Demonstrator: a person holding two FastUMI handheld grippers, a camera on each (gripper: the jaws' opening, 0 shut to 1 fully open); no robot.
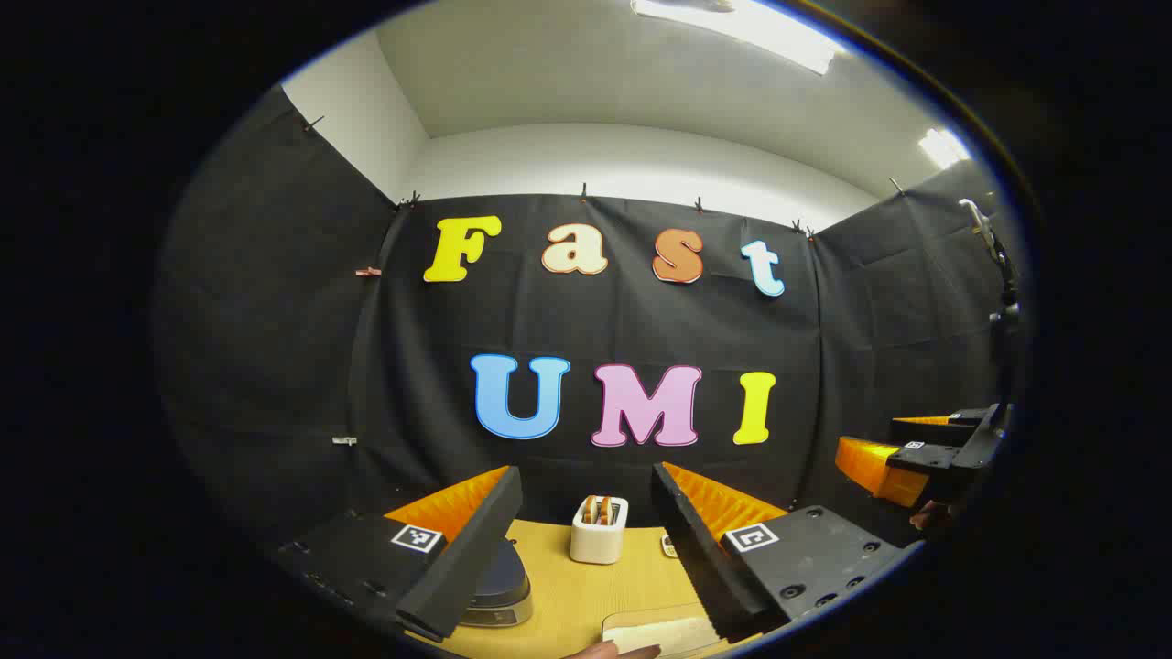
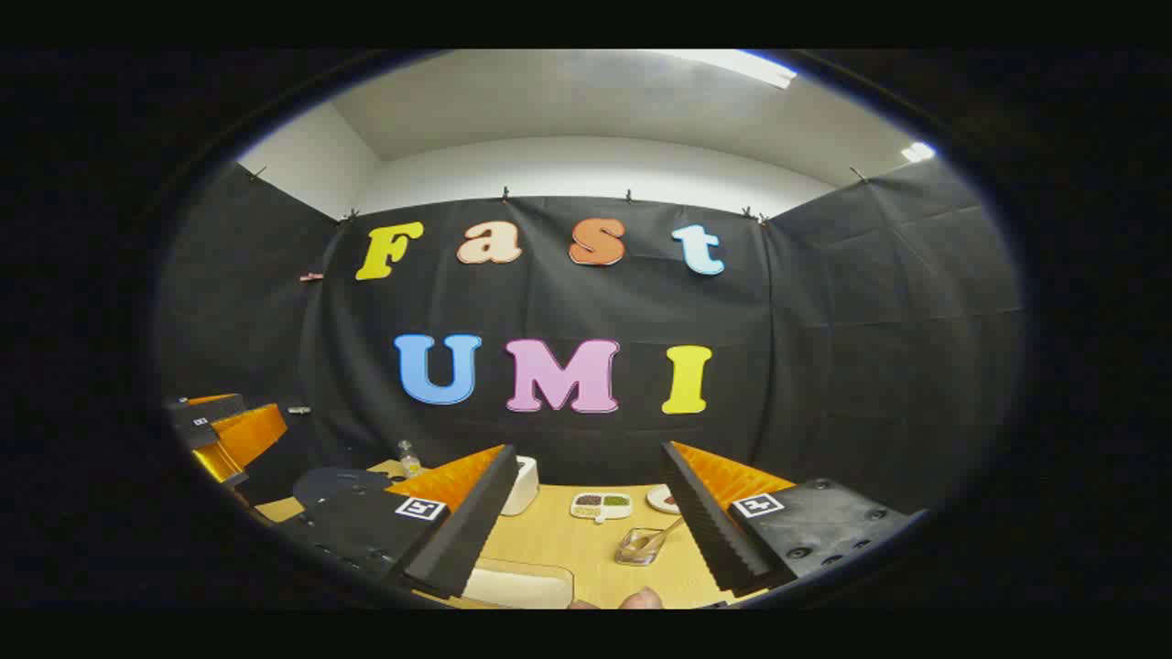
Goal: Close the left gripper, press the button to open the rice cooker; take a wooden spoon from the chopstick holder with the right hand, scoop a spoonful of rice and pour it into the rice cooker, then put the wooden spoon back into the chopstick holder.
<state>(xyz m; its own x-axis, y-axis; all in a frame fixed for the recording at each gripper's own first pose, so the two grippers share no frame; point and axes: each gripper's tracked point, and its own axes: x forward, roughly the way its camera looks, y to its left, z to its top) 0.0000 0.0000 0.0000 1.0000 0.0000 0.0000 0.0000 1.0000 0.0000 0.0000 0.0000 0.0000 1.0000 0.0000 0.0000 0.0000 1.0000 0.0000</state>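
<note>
Nothing is looking done yet: both tools are hovering wide open and empty. Left tool (image 1: 586, 540) is standing just right of the shut rice cooker (image 1: 499, 586); right tool (image 2: 586, 531) is facing the chopstick holder (image 2: 641, 546), wooden spoon (image 2: 661, 535) inside.

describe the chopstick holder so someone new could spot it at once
Start at the wooden table in front of the black cloth wall. In the right gripper view, the chopstick holder stands near the front, between that gripper's fingers. It is the clear container with a wooden spoon leaning in it, unlike the white divided dish behind.
</note>
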